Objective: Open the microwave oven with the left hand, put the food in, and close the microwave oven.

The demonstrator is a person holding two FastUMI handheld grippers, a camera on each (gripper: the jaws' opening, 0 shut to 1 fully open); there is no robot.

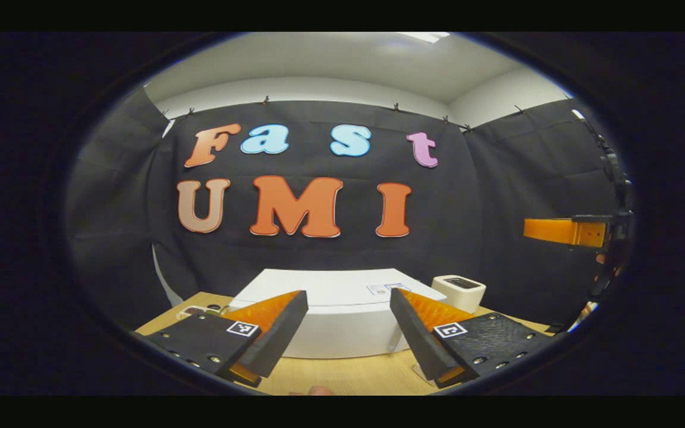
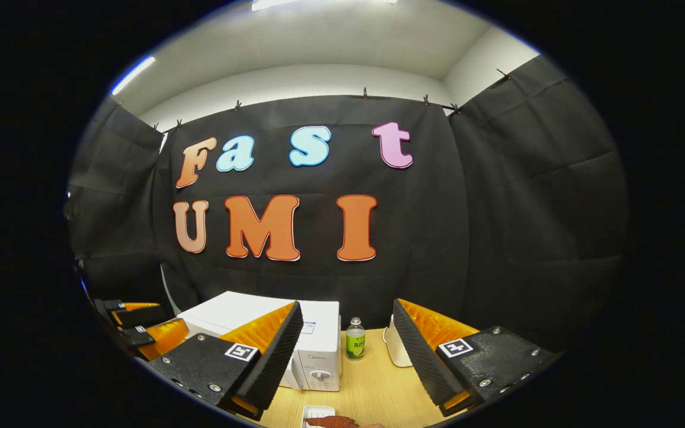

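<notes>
The white microwave [image 1: 342, 321] stands on the wooden table ahead of my left gripper [image 1: 348, 296], which hovers above and in front of it, open and holding nothing. In the right gripper view the microwave [image 2: 319, 348] is at lower left, its door shut and a dial on its front. My right gripper [image 2: 347, 306] is open with nothing between its fingers. Below it, at the bottom edge, a reddish-brown piece of food [image 2: 332, 421] lies on a small white tray [image 2: 313, 413]. The left gripper [image 2: 140, 333] appears far left; the right gripper's orange finger [image 1: 565, 232] appears at the right, raised.
A small bottle with a green label [image 2: 354, 340] stands right of the microwave, beside a white toaster-like appliance [image 1: 458, 291]. Small items lie on the table [image 1: 342, 374] left of the microwave. Black cloth walls close in the back and sides.
</notes>
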